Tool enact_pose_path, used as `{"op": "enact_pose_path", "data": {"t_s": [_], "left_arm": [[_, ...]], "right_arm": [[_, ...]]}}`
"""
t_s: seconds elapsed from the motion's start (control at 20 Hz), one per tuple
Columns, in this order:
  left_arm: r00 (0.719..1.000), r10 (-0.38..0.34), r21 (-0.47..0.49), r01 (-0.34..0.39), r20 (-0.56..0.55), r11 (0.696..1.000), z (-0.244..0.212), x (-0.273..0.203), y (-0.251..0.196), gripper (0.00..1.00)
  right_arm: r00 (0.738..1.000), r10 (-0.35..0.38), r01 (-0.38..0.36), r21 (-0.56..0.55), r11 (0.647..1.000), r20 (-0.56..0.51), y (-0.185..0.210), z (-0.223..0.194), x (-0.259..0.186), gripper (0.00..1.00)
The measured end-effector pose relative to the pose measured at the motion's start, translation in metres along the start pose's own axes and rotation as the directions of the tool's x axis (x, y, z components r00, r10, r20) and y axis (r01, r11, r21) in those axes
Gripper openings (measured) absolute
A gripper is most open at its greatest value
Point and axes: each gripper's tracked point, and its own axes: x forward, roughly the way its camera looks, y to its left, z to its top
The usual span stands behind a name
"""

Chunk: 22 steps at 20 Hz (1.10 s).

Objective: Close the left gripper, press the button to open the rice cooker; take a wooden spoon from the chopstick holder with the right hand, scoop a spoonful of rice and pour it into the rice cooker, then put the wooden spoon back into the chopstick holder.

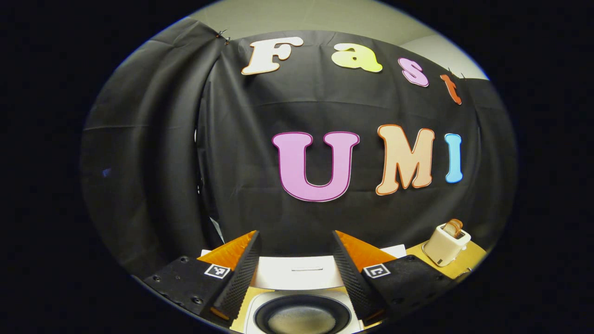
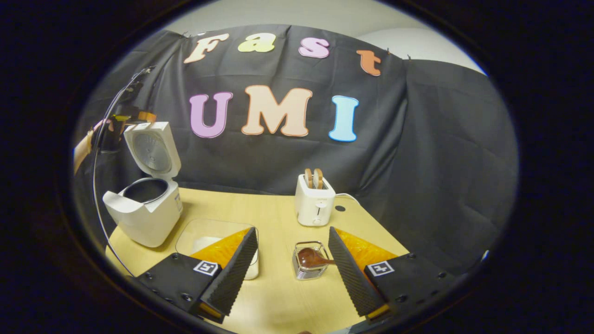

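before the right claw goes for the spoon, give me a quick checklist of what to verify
1. Rice cooker lid up: ok, pot exposed.
2. Wooden spoon in the holder: ok, bowl end sticks out.
3. Right claw open: ok, fingers wide apart, nothing held.
4. Holder ahead of the right claw: ok, between the fingers, farther off.
5. Rice in the clear box: cannot tell, partly hidden.
6. Left claw out of the way: ok, above the cooker.

Open-jawed right hand-held gripper [image 2: 293, 266] above chopstick holder [image 2: 309, 266] with wooden spoon [image 2: 312, 258]; open rice cooker [image 2: 145, 204] left.
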Motion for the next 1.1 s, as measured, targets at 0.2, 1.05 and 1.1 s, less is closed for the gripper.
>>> {"op": "enact_pose_path", "data": {"t_s": [0.2,1.05,1.1], "left_arm": [[1.0,-0.021,-0.001,0.021,-0.002,1.0,-0.013,-0.023,0.0,0.81],[0.996,-0.044,-0.008,0.044,-0.072,0.999,-0.119,-0.111,-0.005,0.81],[0.995,-0.045,-0.011,0.044,-0.09,0.999,-0.129,-0.114,-0.005,0.81]], "right_arm": [[1.0,0.006,-0.005,-0.013,1.0,0.019,0.001,0.008,-0.004,0.96],[0.999,0.027,-0.026,-0.045,0.999,0.022,0.025,0.011,-0.014,0.94],[0.999,0.03,-0.029,-0.047,0.998,0.023,0.027,0.012,-0.013,0.94]]}}
